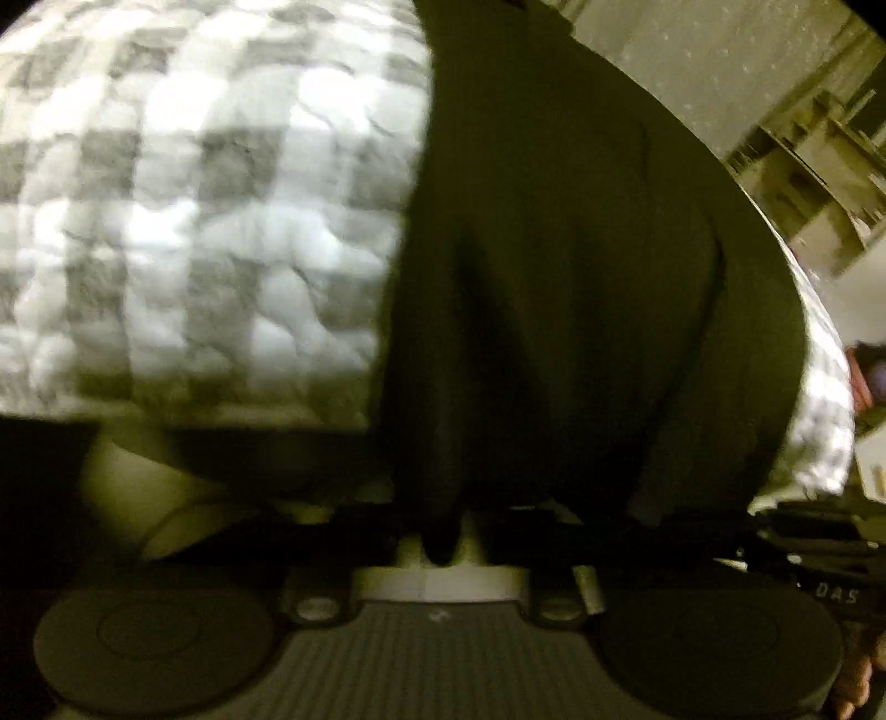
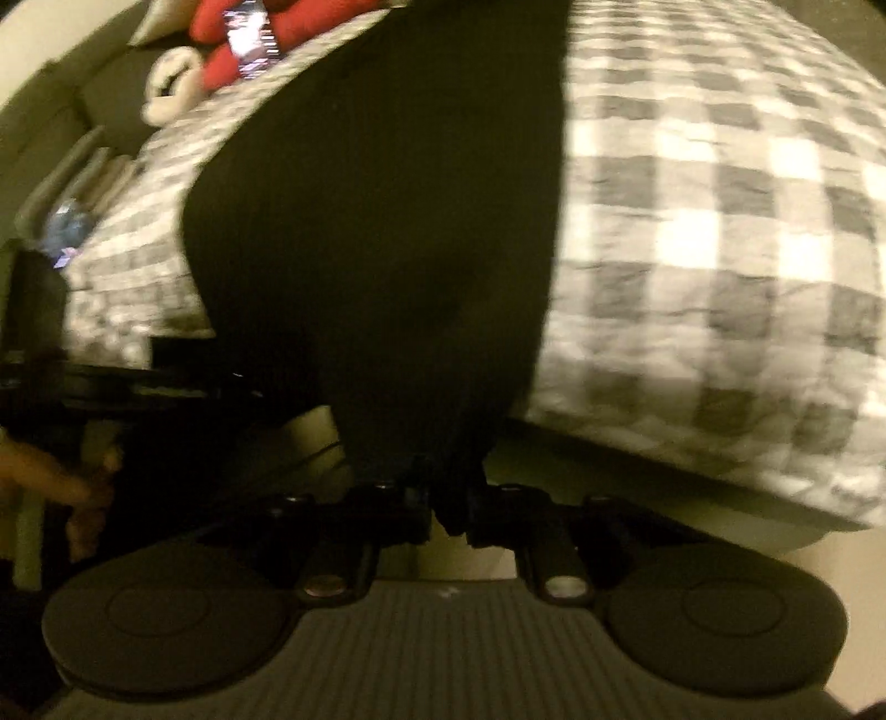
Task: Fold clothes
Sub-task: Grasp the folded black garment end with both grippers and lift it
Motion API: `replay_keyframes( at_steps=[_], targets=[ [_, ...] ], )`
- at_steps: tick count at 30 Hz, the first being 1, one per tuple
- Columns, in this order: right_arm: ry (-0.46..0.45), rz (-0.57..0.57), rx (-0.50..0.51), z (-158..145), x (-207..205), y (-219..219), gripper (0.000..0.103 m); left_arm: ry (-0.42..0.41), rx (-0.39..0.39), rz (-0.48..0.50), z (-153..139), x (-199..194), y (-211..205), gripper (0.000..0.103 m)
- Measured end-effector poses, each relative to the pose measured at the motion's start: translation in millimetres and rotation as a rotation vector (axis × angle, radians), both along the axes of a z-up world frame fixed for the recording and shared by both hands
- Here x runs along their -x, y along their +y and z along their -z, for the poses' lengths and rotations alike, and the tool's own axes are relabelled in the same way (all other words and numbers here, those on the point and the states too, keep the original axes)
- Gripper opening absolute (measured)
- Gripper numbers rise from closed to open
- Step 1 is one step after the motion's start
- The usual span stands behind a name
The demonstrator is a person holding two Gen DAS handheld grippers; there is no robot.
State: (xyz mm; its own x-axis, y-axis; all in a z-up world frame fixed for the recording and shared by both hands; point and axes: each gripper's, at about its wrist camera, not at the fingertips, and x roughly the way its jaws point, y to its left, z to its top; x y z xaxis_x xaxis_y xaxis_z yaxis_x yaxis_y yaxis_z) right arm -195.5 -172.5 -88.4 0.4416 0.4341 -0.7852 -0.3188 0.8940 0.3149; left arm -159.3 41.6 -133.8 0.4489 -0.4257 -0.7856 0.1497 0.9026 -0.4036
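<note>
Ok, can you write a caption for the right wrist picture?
Right tool pinches the edge of a black garment spread over a grey-and-white checked quilt, a red toy lying far behind.

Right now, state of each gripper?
Left gripper: shut on the black garment.
Right gripper: shut on the black garment too.

This is a bedroom in a home. A grey-and-white checked quilt (image 2: 720, 221) covers a bed, a red-and-white soft toy (image 2: 221, 50) lies at eleven o'clock, and pale shelves (image 1: 819, 183) stand at two o'clock.
</note>
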Motion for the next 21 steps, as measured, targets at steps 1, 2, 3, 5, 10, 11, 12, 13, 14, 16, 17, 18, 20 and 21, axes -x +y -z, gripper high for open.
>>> replay_keyframes(
  at_steps=[1, 2, 3, 5, 10, 11, 12, 13, 14, 16, 17, 18, 20, 21],
  targets=[
    [-0.005, -0.005, -0.009, -3, 3, 0, 0.012, -0.007, 0.010, 0.009, -5, 4, -2, 0.005],
    [-0.011, -0.010, -0.017, -6, 7, 0, 0.012, -0.020, 0.019, 0.026, -11, 9, -4, 0.004],
    [-0.018, -0.008, -0.028, -9, 10, -2, 0.012, -0.039, 0.019, 0.045, -18, 14, -6, 0.004],
    [-0.044, -0.006, -0.087, -19, 20, -7, 0.012, -0.074, 0.024, 0.074, -33, 22, -10, 0.004],
    [-0.103, 0.035, -0.243, -44, 42, -26, 0.012, -0.202, 0.049, 0.134, -75, 48, -3, 0.004],
    [-0.118, 0.045, -0.268, -49, 47, -29, 0.012, -0.215, 0.064, 0.137, -80, 52, 2, 0.004],
    [-0.132, 0.048, -0.298, -54, 50, -32, 0.012, -0.228, 0.078, 0.140, -85, 55, 8, 0.004],
    [-0.147, 0.050, -0.328, -59, 53, -35, 0.012, -0.234, 0.099, 0.143, -87, 58, 12, 0.004],
    [-0.162, 0.052, -0.358, -64, 56, -39, 0.012, -0.239, 0.121, 0.146, -89, 60, 16, 0.004],
    [-0.185, 0.061, -0.383, -70, 59, -40, 0.012, -0.250, 0.149, 0.174, -90, 65, 18, 0.004],
    [-0.197, 0.066, -0.395, -73, 61, -41, 0.012, -0.253, 0.159, 0.193, -95, 62, 20, 0.004],
    [-0.205, 0.074, -0.404, -75, 62, -42, 0.012, -0.245, 0.171, 0.208, -95, 61, 20, 0.004],
    [-0.214, 0.101, -0.399, -78, 60, -44, 0.012, -0.220, 0.187, 0.231, -90, 59, 23, 0.004],
    [-0.222, 0.112, -0.390, -78, 63, -46, 0.012, -0.213, 0.189, 0.240, -90, 59, 22, 0.004]
  ],
)
